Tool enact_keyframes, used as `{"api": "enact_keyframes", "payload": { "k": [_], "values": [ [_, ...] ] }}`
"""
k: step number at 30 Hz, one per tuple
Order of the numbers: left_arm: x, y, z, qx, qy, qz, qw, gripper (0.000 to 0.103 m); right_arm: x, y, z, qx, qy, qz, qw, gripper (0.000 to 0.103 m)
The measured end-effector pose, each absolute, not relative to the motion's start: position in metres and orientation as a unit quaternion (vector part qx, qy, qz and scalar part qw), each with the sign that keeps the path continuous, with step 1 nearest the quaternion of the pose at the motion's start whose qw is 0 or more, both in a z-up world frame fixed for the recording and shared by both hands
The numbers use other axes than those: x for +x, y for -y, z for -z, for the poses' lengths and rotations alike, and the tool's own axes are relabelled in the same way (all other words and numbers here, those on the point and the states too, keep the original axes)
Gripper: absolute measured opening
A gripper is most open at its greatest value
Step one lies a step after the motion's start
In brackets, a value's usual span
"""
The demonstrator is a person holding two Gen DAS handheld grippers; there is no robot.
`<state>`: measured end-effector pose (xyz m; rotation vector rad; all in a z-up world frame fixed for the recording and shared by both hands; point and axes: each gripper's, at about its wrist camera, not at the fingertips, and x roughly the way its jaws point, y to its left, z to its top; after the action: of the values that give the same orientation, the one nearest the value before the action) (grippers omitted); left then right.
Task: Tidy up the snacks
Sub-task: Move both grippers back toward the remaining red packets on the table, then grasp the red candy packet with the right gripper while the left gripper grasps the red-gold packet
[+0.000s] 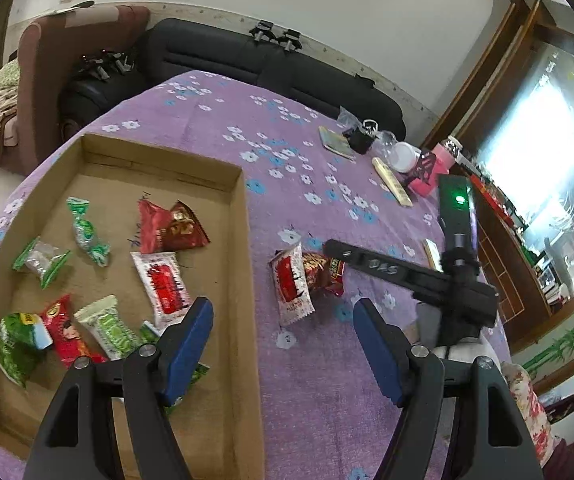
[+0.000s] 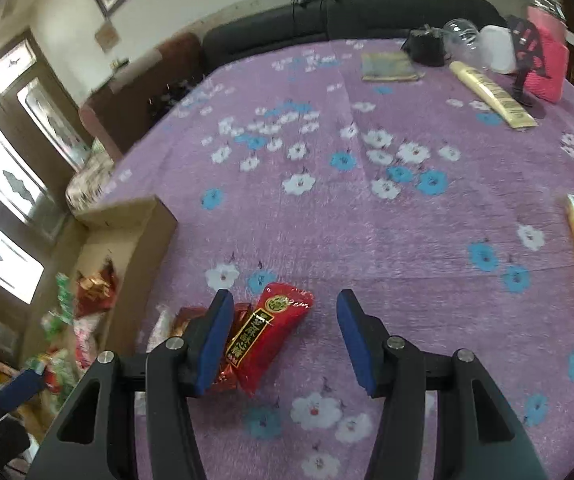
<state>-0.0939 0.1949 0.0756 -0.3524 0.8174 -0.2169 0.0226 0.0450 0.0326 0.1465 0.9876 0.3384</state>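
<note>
We hold two grippers over a worktop covered with a purple flowered cloth (image 2: 367, 216). On the left sits a shallow cardboard tray (image 1: 243, 240), and about eight wrapped snacks already lie inside it in red, green and white wrappers, which suggests the tray is the collecting place.

A few snacks lie outside the tray, just beside its right wall. One is a white packet with a red label (image 1: 291, 288). Touching it on the right is a dark red foil packet (image 1: 319, 272). The right wrist view shows a bright red packet with gold lettering (image 2: 271, 332) lying partly over that foil one.

Our right gripper (image 2: 283, 336) hangs low over this little pile, its jaws wide apart and holding nothing. The bright red packet lies between the fingers, close to the left one, so we judge this to be the lead-in to a pick. The overlap could mean the foil packet gets dragged along.

Our left gripper (image 1: 283, 340) is also spread wide and empty, straddling the tray's right wall, probably waiting its turn.

At the far right of the worktop sit unrelated items: a cream tube, a pink container, a small booklet, a clear jar. Beyond the worktop are a black sofa (image 1: 247, 56), a brown armchair, pale walls and bright windows.
</note>
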Motion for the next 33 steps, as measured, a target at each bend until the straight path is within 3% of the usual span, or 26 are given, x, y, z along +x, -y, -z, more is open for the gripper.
{"api": "enact_keyframes", "payload": {
  "k": [2, 3, 4, 10, 20, 25, 28, 33],
  "values": [
    [-0.092, -0.187, -0.075, -0.156, -0.397, 0.113, 0.897, 0.076, 0.019, -0.048, -0.03, 0.051, -0.473, -0.167, 0.864, 0.036],
    [-0.091, -0.185, -0.075, -0.151, -0.397, 0.115, 0.898, 0.076, 0.018, -0.046, -0.029, 0.044, -0.474, -0.168, 0.863, 0.02],
    [-0.09, -0.181, -0.076, -0.143, -0.397, 0.12, 0.899, 0.076, 0.016, -0.042, -0.029, 0.042, -0.477, -0.168, 0.862, 0.018],
    [-0.081, -0.149, -0.077, -0.093, -0.4, 0.149, 0.9, 0.076, -0.004, 0.002, -0.029, 0.02, -0.47, -0.137, 0.872, 0.018],
    [-0.006, -0.088, -0.05, 0.006, -0.452, 0.136, 0.882, 0.076, -0.007, 0.06, -0.022, 0.095, -0.446, -0.145, 0.878, 0.018],
    [0.012, -0.088, -0.024, -0.079, -0.535, 0.186, 0.82, 0.075, -0.006, 0.067, -0.021, 0.118, -0.448, -0.161, 0.872, 0.018],
    [0.004, -0.09, -0.036, -0.139, -0.528, 0.237, 0.804, 0.074, -0.005, 0.072, -0.02, 0.132, -0.452, -0.168, 0.866, 0.018],
    [-0.006, -0.088, -0.054, -0.114, -0.49, 0.206, 0.839, 0.075, -0.005, 0.073, -0.019, 0.14, -0.455, -0.169, 0.863, 0.018]
  ]
}}
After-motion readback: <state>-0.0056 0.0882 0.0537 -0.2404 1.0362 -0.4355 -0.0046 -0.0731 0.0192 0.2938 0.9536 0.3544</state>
